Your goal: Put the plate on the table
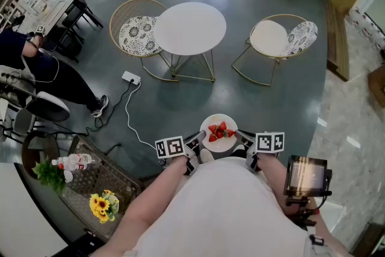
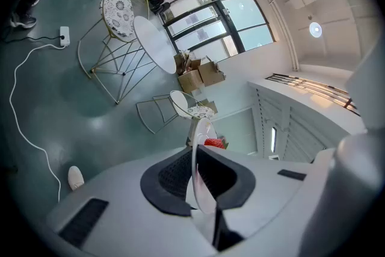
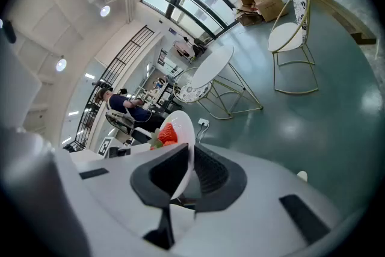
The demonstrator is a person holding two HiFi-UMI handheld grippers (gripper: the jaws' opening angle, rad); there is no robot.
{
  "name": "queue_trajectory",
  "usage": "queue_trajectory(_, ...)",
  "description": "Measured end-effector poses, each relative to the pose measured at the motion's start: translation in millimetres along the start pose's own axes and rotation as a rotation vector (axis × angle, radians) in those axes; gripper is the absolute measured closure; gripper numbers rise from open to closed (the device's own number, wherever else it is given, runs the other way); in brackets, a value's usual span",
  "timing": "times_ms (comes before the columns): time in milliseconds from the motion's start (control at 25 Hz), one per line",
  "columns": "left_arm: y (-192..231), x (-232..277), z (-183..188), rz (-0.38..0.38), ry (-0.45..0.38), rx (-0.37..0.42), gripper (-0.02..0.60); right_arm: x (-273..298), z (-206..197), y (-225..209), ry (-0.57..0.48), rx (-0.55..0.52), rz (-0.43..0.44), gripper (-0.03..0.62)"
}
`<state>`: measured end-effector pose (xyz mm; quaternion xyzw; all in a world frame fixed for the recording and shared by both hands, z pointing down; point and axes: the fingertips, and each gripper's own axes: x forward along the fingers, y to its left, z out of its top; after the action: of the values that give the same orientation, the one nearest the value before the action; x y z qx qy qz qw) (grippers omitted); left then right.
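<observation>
Plate [image 1: 224,142] held, well short of the table [image 1: 189,27].
Left gripper [image 1: 194,147] and right gripper [image 1: 243,142] each clamp its rim; tilting could spill the strawberries [image 1: 220,130].

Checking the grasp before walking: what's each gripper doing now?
Left gripper: shut on the plate.
Right gripper: shut on the plate, opposite rim.
</observation>
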<state>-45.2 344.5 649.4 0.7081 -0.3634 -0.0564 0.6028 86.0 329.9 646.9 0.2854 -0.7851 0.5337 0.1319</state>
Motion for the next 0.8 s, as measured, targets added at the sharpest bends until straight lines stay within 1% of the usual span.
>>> queue_trajectory(240, 2.7, 0.4, 0.2, 0.013, -0.012, 0.007, 0.557, 1.0, 0.0, -1.4, -0.01, 0.005, 0.007, 0.574)
queue_trajectory(440, -1.5, -0.7, 12.8, 0.011, -0.028, 0.032, 0.557, 6.2, 11.6, 2.4, -0.016, -0.012, 0.018, 0.574)
queue_trajectory(800, 1.6, -0.6, 12.4, 0.024, -0.027, 0.016, 0.557, 9.1, 12.4, 2.9, 0.002, -0.016, 0.012, 0.574)
